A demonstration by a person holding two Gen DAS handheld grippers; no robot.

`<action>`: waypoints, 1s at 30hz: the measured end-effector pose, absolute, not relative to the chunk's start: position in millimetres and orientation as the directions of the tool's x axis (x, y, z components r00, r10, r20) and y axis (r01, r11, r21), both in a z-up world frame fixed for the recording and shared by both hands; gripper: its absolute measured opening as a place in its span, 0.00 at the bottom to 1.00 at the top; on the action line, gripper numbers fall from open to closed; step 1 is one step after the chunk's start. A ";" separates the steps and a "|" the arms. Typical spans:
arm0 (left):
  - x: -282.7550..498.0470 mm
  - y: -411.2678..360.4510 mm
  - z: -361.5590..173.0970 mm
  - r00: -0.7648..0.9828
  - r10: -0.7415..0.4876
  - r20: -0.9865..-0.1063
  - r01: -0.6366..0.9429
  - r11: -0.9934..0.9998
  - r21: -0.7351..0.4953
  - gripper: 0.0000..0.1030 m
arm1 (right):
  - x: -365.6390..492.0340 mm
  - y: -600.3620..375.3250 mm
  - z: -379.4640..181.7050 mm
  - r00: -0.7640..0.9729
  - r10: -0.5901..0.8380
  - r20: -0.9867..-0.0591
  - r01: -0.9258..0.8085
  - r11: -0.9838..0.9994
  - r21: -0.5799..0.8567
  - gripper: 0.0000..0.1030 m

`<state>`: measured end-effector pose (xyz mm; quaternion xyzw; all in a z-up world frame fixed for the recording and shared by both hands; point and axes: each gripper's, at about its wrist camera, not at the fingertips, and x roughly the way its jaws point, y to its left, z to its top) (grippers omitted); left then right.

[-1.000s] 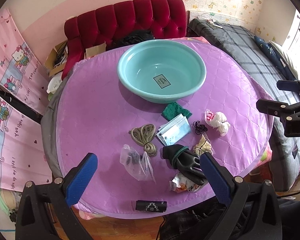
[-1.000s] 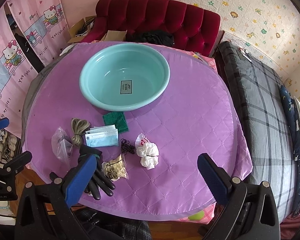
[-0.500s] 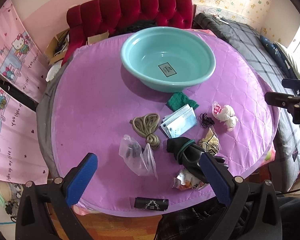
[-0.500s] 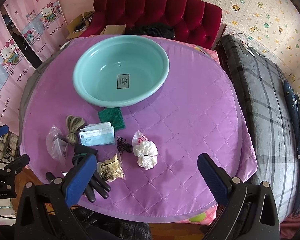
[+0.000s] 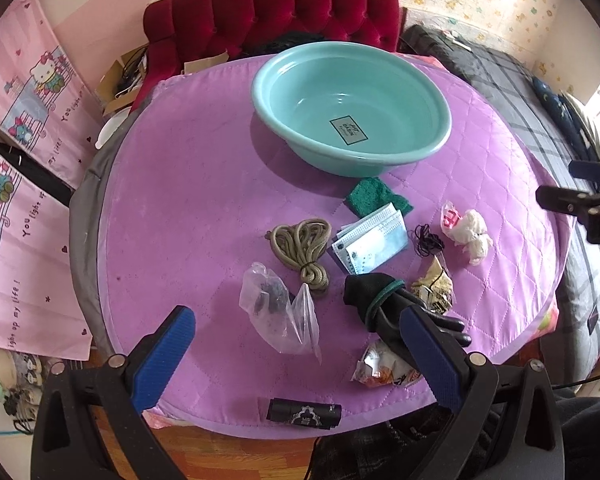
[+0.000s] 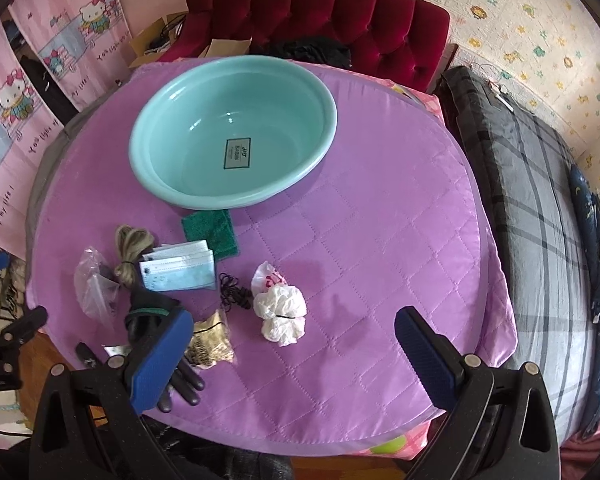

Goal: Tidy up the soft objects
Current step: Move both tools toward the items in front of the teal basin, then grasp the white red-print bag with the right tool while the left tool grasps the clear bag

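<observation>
A teal basin (image 5: 352,108) (image 6: 236,132) stands empty at the far side of the purple quilted table (image 5: 188,184). In front of it lie a green sponge cloth (image 5: 376,196), blue face masks (image 5: 370,242) (image 6: 178,272), an olive rope coil (image 5: 304,246), a clear plastic bag (image 5: 278,308), a black glove (image 5: 384,304), black hair ties (image 6: 232,292) and a white crumpled bag (image 6: 280,306). My left gripper (image 5: 296,336) hovers open above the clear bag and glove. My right gripper (image 6: 296,336) hangs open just in front of the white bag.
A small black tube (image 5: 304,412) and a snack wrapper (image 5: 380,366) lie near the table's front edge. A red sofa (image 5: 272,12) stands behind the table, a plaid bed (image 6: 540,208) to the right, pink curtains (image 5: 20,160) on the left.
Both grippers have drifted forward and lower over the table, so the objects look larger and nearer. Nothing on the table has moved; both grippers stay open.
</observation>
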<state>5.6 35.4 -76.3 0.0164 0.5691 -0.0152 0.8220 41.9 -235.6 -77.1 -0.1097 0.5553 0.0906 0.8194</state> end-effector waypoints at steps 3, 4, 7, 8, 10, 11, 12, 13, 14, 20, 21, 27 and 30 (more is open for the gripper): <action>5.7 38.8 -83.7 0.354 -0.004 -0.935 0.031 0.999 0.008 1.00 | 47.3 -234.3 -88.3 0.377 0.016 -0.926 -0.292 0.951 -0.102 1.00; 5.4 39.8 -87.5 0.351 0.003 -0.936 0.027 1.000 0.014 1.00 | 49.1 -233.5 -93.2 0.377 0.016 -0.926 -0.302 0.947 -0.107 1.00; 5.1 42.7 -99.4 0.341 0.017 -0.940 0.019 1.000 0.025 1.00 | 55.5 -233.5 -111.5 0.350 0.024 -0.937 -0.314 0.945 -0.093 1.00; 4.6 43.8 -103.6 0.341 0.018 -0.940 0.016 1.000 0.025 1.00 | 57.4 -233.8 -117.5 0.340 0.029 -0.940 -0.316 0.945 -0.085 1.00; 3.9 44.8 -111.1 0.332 0.019 -0.943 0.011 1.000 0.024 1.00 | 61.9 -234.8 -133.5 0.315 0.030 -0.948 -0.316 0.946 -0.075 1.00; 3.9 45.7 -116.4 0.324 0.018 -0.946 0.006 1.000 0.021 1.00 | 63.7 -235.1 -141.8 0.303 0.029 -0.953 -0.317 0.946 -0.072 1.00; 3.9 46.7 -121.6 0.318 0.017 -0.948 0.001 1.000 0.018 1.00 | 65.3 -234.8 -148.9 0.294 0.032 -0.955 -0.320 0.945 -0.067 1.00; 3.8 47.2 -124.3 0.314 0.015 -0.949 -0.003 1.000 0.015 1.00 | 66.8 -234.9 -154.6 0.286 0.033 -0.958 -0.321 0.945 -0.063 1.00; 4.1 49.2 -131.3 0.300 0.003 -0.954 -0.013 1.000 -0.001 1.00 | 68.4 -234.8 -160.2 0.278 0.031 -0.960 -0.321 0.945 -0.062 1.00; 2.5 55.7 -154.2 0.268 -0.016 -0.963 -0.073 0.997 -0.036 1.00 | 80.3 -236.5 -197.9 0.241 0.022 -0.970 -0.325 0.944 -0.059 1.00; 2.2 55.7 -156.6 0.269 -0.014 -0.963 -0.072 0.997 -0.034 1.00 | 81.4 -236.7 -203.0 0.236 0.021 -0.971 -0.326 0.944 -0.058 1.00; 2.7 57.8 -173.2 0.260 -0.009 -0.966 -0.083 0.996 -0.031 1.00 | 88.3 -236.4 -228.1 0.214 0.013 -0.977 -0.333 0.941 -0.060 1.00; 3.4 58.1 -180.3 0.246 0.000 -0.969 -0.077 0.997 -0.019 1.00 | 91.6 -235.7 -236.4 0.201 0.033 -0.979 -0.332 0.943 -0.036 0.98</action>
